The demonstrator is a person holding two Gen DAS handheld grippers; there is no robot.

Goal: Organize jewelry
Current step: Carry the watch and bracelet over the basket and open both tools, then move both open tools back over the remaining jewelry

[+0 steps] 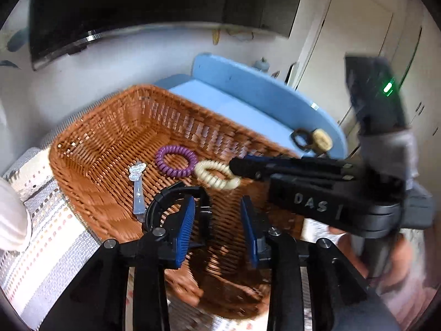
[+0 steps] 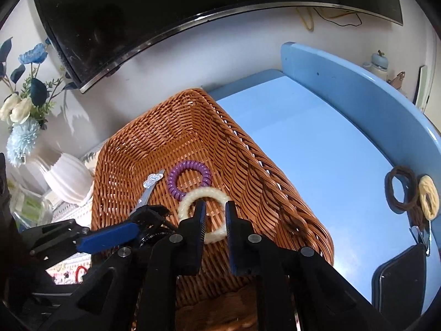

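Note:
A brown wicker basket (image 1: pixel 110 127) (image 2: pixel 171 127) holds a purple coil hair tie (image 1: pixel 176 161) (image 2: pixel 189 179), a cream coil hair tie (image 1: pixel 216 178) (image 2: pixel 193 195) and a clear hair clip (image 1: pixel 137 184) (image 2: pixel 150 186). My left gripper (image 1: pixel 217 216) hovers over the basket's near part, open, with nothing between its blue pads. A black coil tie (image 1: pixel 165 197) (image 2: pixel 154 215) sits against its left finger. My right gripper (image 2: pixel 215 212) (image 1: pixel 234 168) stands over the cream tie with its jaws a little apart. The tie's near arc runs under the gap.
To the right of the basket, a blue table (image 2: pixel 317 149) with a raised rim carries brown hair ties (image 2: pixel 399 190), another cream tie (image 2: pixel 428 200) and a dark phone (image 2: pixel 399 278). A white vase (image 2: pixel 69 179) with flowers stands left, on a striped cloth (image 1: pixel 41 234). A dark screen hangs behind.

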